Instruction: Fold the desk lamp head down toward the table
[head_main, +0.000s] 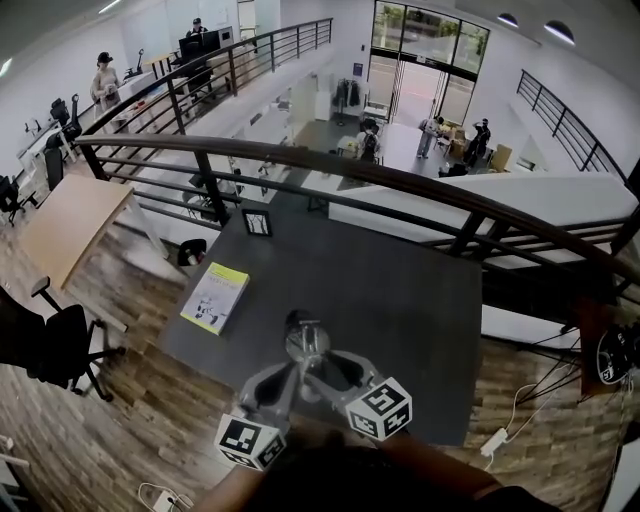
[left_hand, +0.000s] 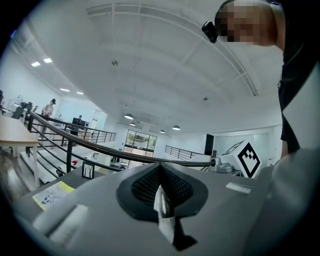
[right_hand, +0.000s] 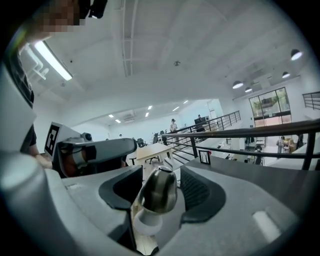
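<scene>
Right tongs (right_hand: 164, 181) straddle lamp head (right_hand: 157, 192); booklet (head_main: 215, 297), picture frame (head_main: 257, 222) beyond.

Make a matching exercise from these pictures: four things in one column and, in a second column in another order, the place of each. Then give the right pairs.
Things
1 yellow booklet
2 small black frame
3 lamp head
4 silver strip

Places
A between the open jaws of the right gripper
B standing at the far edge of the table
C pinched in the shut left gripper
D lying flat on the left side of the table

Pairs: 1-D, 2-B, 3-A, 4-C
</scene>
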